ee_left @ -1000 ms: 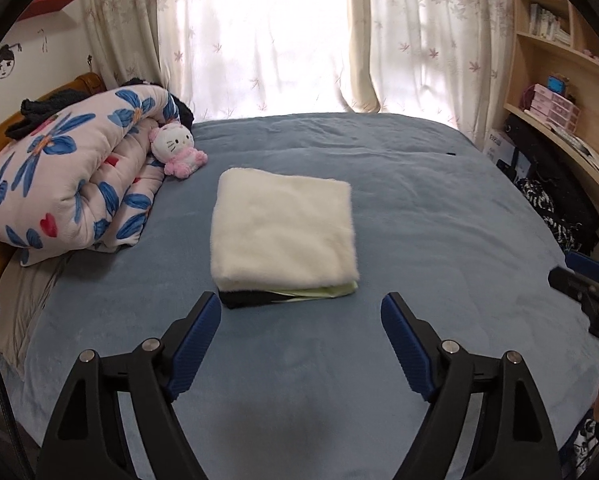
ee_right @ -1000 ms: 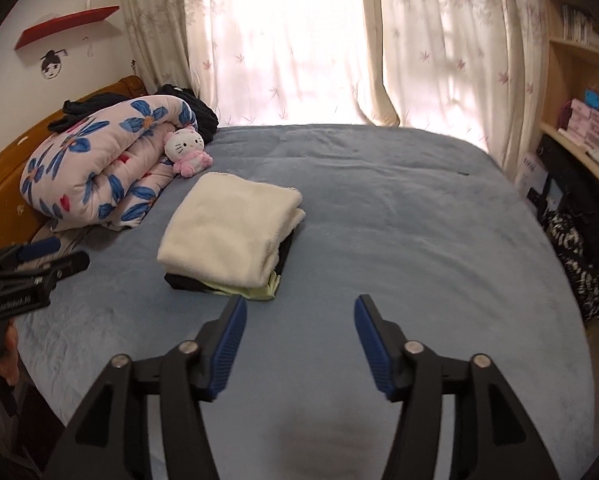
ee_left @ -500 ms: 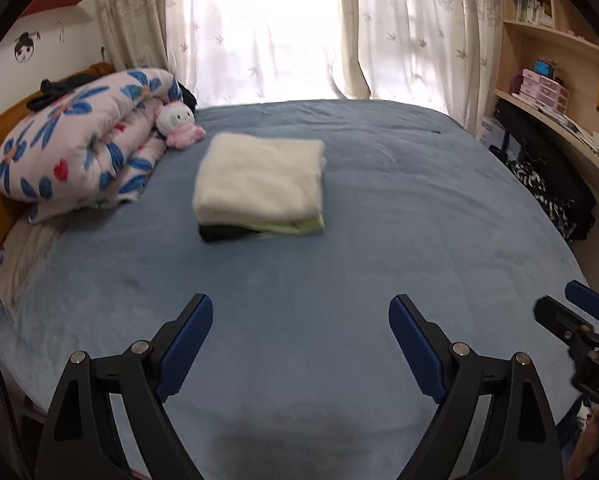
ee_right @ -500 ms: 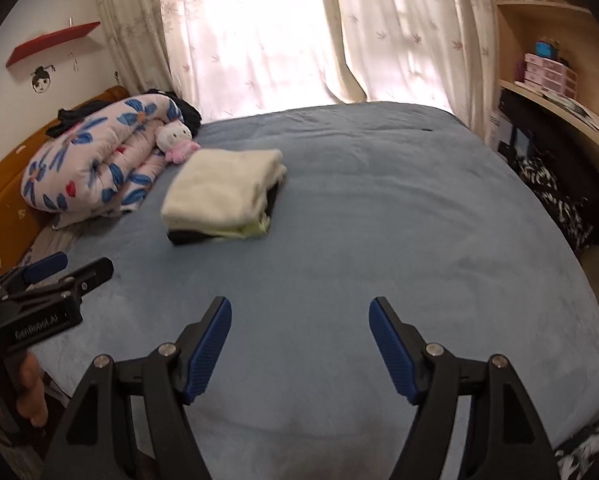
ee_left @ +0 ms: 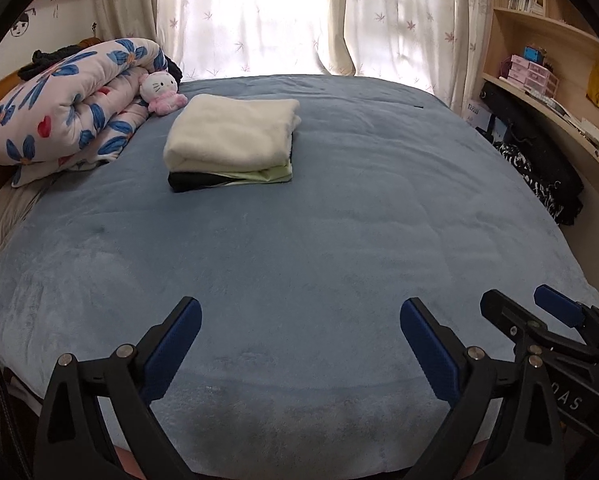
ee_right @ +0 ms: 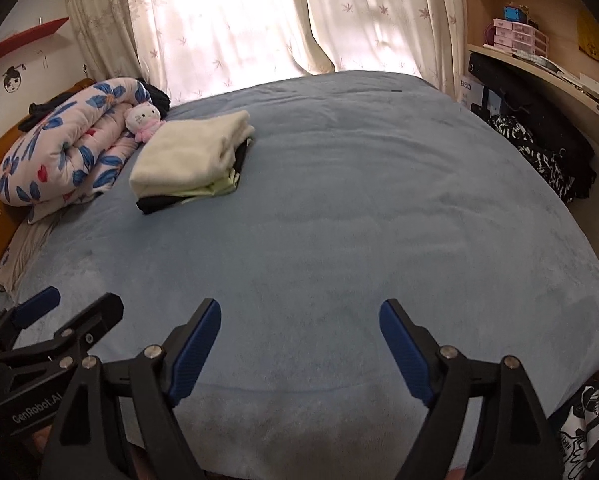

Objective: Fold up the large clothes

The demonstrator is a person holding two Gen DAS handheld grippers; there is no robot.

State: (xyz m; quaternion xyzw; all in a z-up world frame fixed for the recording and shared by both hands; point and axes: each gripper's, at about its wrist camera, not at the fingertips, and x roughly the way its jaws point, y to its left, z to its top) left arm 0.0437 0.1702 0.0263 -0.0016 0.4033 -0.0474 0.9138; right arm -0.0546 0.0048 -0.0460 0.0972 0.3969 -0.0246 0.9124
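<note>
— Both grippers have backed off and dropped toward the near edge of the bed (ee_left: 339,240); the stack (ee_left: 231,140) looked much closer a second ago.

— Holding anything?

— No. The left gripper (ee_left: 299,336) has its jaws wide apart and opening, nothing between them but blue cover. The right gripper (ee_right: 299,332) is opening too, and empty.

— So where's the clothing?

— Folded, in that stack at the far left of the bed, just beside the plush cat (ee_left: 160,92) and the rolled quilt (ee_left: 67,108). A cream piece lies on top, pale green under it, black at the bottom.

— Which way from the jaws?

— Ahead and well apart from both. From the left gripper it sits a little left of straight on; from the right gripper (ee_left: 539,312) it is further off to the left. So the left hand is nearer, I'd say.

— And how does it lie?

— Flat. Its long axis runs roughly across the bed, with the layered edges facing the grippers. It looks finished to me; I see no unfolded garment on the cover, so any next piece would have to come from elsewhere.
</note>
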